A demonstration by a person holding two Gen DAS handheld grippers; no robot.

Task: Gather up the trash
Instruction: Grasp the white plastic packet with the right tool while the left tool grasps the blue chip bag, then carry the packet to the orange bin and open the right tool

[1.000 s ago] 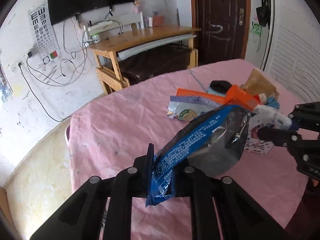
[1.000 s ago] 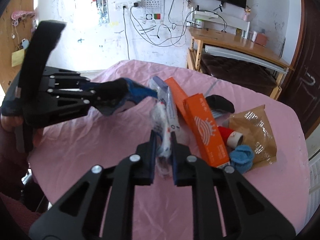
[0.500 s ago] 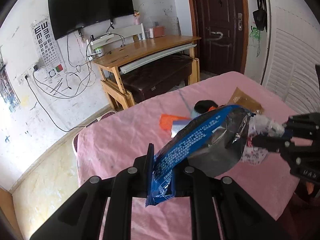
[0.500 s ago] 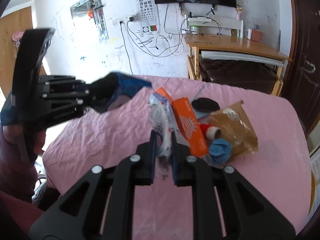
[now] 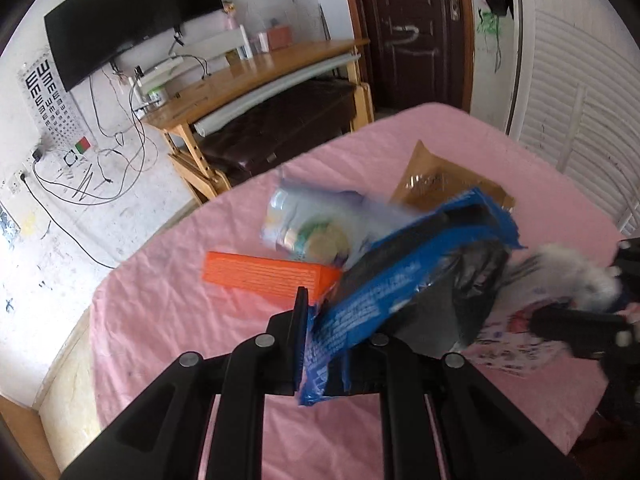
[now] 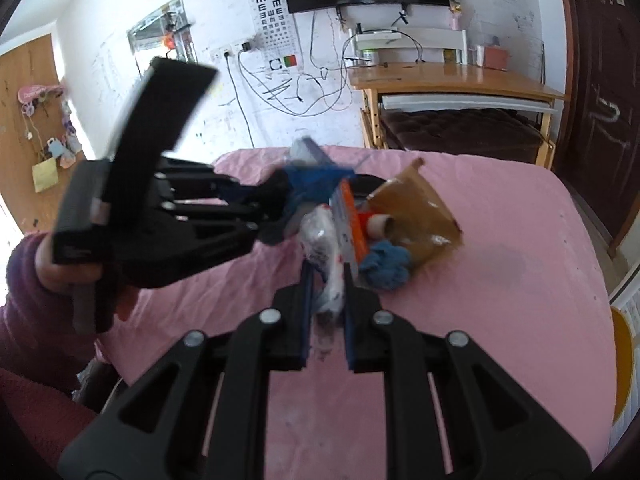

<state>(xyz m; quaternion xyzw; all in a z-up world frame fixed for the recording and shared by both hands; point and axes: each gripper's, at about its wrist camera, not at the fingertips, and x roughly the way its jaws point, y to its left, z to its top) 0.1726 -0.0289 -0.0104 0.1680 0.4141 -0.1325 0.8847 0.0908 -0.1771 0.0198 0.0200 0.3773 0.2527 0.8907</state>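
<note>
My left gripper (image 5: pixel 332 340) is shut on a blue foil snack bag (image 5: pixel 404 280) and holds it above the pink table (image 5: pixel 168 320). My right gripper (image 6: pixel 326 304) is shut on a white crumpled plastic wrapper (image 6: pixel 326 256); in the left wrist view it is at the right edge (image 5: pixel 576 280). On the table lie an orange box (image 5: pixel 268 274), a pale printed pouch (image 5: pixel 316 220), a brown paper bag (image 6: pixel 416 208), a blue cloth wad (image 6: pixel 386 266) and a red roll (image 6: pixel 374 222). The left gripper with the blue bag (image 6: pixel 316 180) shows at left in the right wrist view.
A wooden desk (image 5: pixel 256 80) with a dark bench stands beyond the table's far edge, under a wall TV (image 5: pixel 132 16). A dark door (image 5: pixel 412 28) and a white slatted panel (image 5: pixel 580 72) are at the right. Cables hang on the left wall.
Both grippers rose and tilted down over the table, keeping their loads. The two grippers came closer together, the blue bag now near the wrapper.
</note>
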